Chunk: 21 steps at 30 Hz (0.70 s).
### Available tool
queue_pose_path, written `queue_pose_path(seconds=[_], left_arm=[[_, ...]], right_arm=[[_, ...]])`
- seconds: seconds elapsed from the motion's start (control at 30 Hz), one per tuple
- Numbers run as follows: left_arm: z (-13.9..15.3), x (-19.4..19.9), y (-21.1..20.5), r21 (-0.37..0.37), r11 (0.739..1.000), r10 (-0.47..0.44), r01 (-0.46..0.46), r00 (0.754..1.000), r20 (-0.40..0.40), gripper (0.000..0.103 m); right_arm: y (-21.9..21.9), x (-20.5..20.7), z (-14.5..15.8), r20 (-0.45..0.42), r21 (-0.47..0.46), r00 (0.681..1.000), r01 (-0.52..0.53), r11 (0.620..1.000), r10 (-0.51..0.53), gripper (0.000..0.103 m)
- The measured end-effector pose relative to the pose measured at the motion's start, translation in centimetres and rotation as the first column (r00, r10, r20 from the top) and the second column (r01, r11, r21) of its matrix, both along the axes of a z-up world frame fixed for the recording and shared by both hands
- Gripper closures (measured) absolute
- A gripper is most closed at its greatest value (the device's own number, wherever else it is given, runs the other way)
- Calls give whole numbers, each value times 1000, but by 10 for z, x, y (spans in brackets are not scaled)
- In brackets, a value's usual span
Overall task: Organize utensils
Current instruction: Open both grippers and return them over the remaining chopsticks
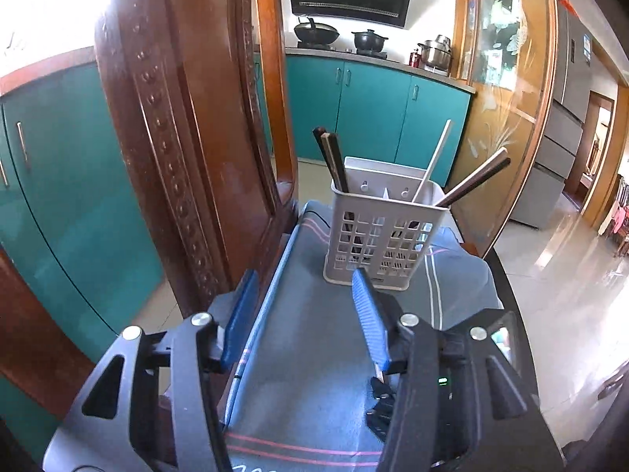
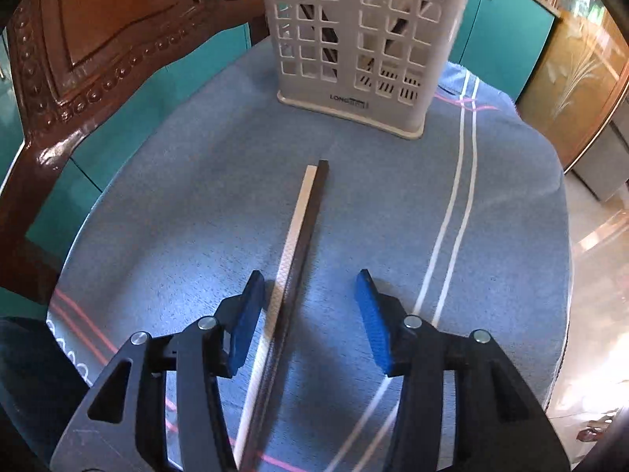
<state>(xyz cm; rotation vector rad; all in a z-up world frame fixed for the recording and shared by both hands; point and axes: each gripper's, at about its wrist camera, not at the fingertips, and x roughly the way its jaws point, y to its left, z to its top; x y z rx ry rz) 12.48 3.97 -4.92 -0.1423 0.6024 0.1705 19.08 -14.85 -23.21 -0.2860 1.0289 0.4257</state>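
A white slotted utensil holder (image 1: 383, 232) stands on a blue cloth (image 1: 306, 334) at the far end of the table. It holds dark chopsticks (image 1: 334, 161), a white chopstick (image 1: 432, 161) and two more dark chopsticks (image 1: 477, 181). My left gripper (image 1: 302, 287) is open and empty, just short of the holder. In the right wrist view the holder (image 2: 365, 39) stands ahead. A white chopstick (image 2: 289, 244) and a dark chopstick (image 2: 306, 236) lie side by side on the cloth (image 2: 177, 196). My right gripper (image 2: 310, 287) is open, its fingers straddling both chopsticks low over the cloth.
A carved wooden chair back (image 1: 184, 118) stands close on the left of the table and also shows in the right wrist view (image 2: 98, 51). Teal kitchen cabinets (image 1: 373, 106) and a stove with pots are behind. A glass door (image 1: 507, 90) is at right.
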Motion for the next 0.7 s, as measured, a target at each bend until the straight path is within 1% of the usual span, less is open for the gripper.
queue_pose_path(seconds=[0.03,0.07,0.13,0.2,0.23,0.3,0.33,0.4,0.43,0.47,0.5,0.53,0.63,0.7], left_arm=[[1,0,0,1,1000,-2,2,1000,4,51],[1,-1,0,4,1000,-1,0,1000,7,50],[-2,-7,-1,4,1000,-1,1,1000,7,50],[-2,-2,-4,-6,1000,-3,3,1000,1,50],[-4,-2,-4,-11,1000,-4,4,1000,-1,50],[-5,-2,-6,-11,1000,-8,7,1000,-8,50],[-6,0,-7,-11,1000,-11,11,1000,-11,50],[-9,-1,-8,-14,1000,-16,16,1000,-17,50],[-11,-1,-9,-17,1000,-19,19,1000,-21,49],[-13,1,-10,-21,1000,-24,23,999,-28,48],[-15,3,-11,-27,999,-31,30,999,-37,48],[-17,4,-12,-30,999,-35,34,999,-41,48],[-24,7,-18,-27,999,-45,44,997,-58,47],[-30,9,-20,-31,998,-47,45,996,-73,47]], right_arm=[[1,-2,0,1,10,1000,-5,1000,5,75],[2,-4,0,5,10,1000,-10,1000,10,87],[3,-3,1,-13,39,1000,-8,999,8,90],[-3,-2,2,-46,88,999,11,996,-7,91],[-10,1,2,-83,134,996,39,990,-28,91],[-28,5,5,-131,217,990,85,972,-58,91],[-38,5,11,-132,276,989,100,956,-65,91],[-53,3,24,-126,336,989,117,935,-78,90],[-60,2,29,-126,342,988,123,931,-85,90],[-65,2,31,-125,333,989,121,935,-84,87],[-71,2,33,-118,324,989,124,938,-90,80],[-78,2,35,-97,308,989,137,942,-112,78],[-84,9,35,-19,216,986,167,962,-167,77],[-92,9,34,-19,186,985,171,968,-171,77]])
